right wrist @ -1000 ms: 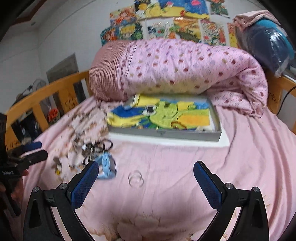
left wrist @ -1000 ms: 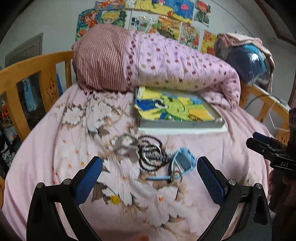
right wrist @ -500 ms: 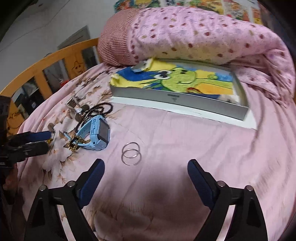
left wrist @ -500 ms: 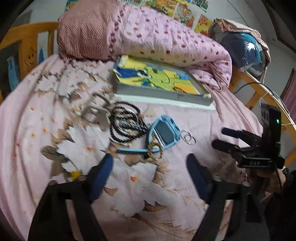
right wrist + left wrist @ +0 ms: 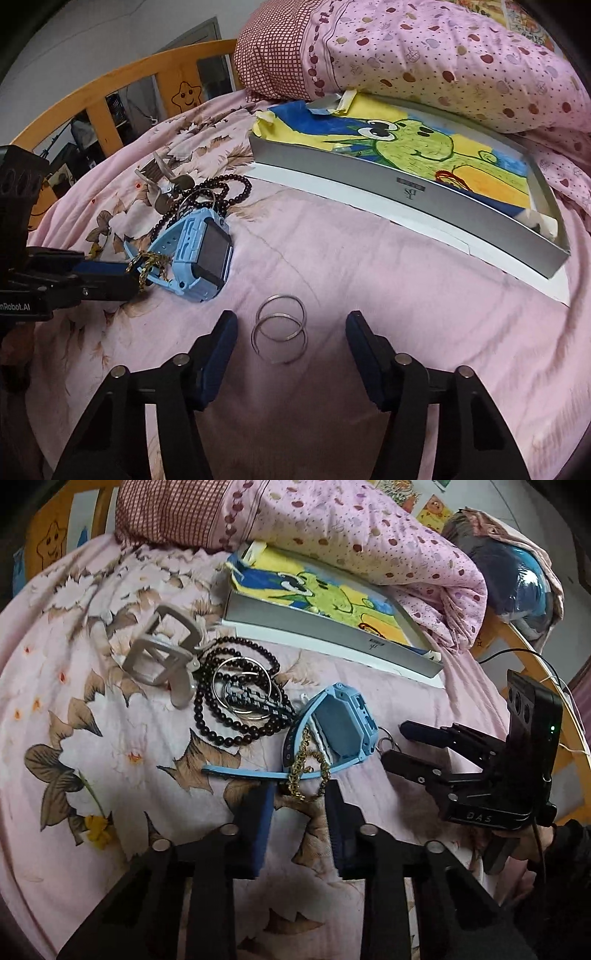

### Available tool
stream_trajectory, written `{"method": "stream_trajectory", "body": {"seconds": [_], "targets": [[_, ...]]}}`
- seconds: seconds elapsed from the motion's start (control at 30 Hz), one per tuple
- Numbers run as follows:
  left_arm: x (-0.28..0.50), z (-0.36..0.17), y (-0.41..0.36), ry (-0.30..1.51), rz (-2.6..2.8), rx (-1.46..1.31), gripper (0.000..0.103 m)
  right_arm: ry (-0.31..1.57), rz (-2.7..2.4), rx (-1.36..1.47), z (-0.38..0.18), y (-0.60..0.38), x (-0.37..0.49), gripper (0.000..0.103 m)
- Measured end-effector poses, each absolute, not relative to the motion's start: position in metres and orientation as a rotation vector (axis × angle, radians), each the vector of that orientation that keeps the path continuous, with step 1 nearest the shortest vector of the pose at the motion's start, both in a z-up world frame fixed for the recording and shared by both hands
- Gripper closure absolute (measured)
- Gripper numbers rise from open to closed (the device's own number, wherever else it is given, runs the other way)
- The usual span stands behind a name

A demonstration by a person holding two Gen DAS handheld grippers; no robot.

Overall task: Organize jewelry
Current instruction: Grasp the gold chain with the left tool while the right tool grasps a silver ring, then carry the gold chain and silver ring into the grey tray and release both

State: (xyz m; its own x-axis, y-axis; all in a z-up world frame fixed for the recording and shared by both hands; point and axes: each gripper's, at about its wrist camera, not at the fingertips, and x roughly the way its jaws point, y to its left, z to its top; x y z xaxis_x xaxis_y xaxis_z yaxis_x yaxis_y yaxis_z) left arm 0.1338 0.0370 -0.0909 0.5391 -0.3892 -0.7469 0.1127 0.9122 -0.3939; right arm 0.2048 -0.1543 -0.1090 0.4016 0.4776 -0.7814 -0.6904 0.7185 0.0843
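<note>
Two grippers are down over the bed (image 5: 369, 258) at once, each lined up on its own piece. My left gripper (image 5: 300, 805) has its jaws drawn narrow around the near end of the gold chain (image 5: 306, 771), which lies looped over the strap of the blue watch (image 5: 340, 731); whether the pads already pinch the links I cannot tell. I judge the narrow setting suits so thin a thing. My right gripper (image 5: 288, 332) stands wide, holding nothing, its fingers either side of the pair of silver rings (image 5: 280, 332), which lie flat and overlapping on the pink sheet, apart from the heap.

The grey box (image 5: 406, 192) with the frog drawing inside sits further up the bed against the rolled quilt (image 5: 443, 55), and I take it as the place for the jewelry.

The trouble is the tangle. The chain is draped on the watch strap, so lifting it may drag the watch. Beyond lie the dark bead necklace (image 5: 221, 723), silver bangles (image 5: 243, 686) and a grey hair claw (image 5: 162, 650), all touching or piled together.
</note>
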Motion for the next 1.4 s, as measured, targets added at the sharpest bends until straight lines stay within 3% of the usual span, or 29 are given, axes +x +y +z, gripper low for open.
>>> {"method": "stream_trajectory", "body": {"seconds": [0.1,0.2,0.63,0.93,1.4], "targets": [[0.134,-0.091,0.035,0.971,-0.290,-0.305,0.095,0.887,0.745,-0.294,-0.110,-0.151,0.203,0.061],[0.133,-0.091,0.036,0.973,-0.283,-0.312,0.098,0.884,0.744,-0.309,-0.111,-0.150,0.199,0.074],[0.106,-0.076,0.020,0.981,-0.332,-0.312,0.100,0.892,0.768,-0.294,-0.097,-0.156,0.161,0.074],[0.097,-0.041,0.011,0.911,-0.364,-0.298,0.100,0.796,0.753,-0.206,-0.055,-0.167,0.152,0.074],[0.170,0.035,-0.009,0.756,-0.435,-0.194,0.100,0.631,0.700,-0.160,0.005,-0.177,0.211,0.074]]}}
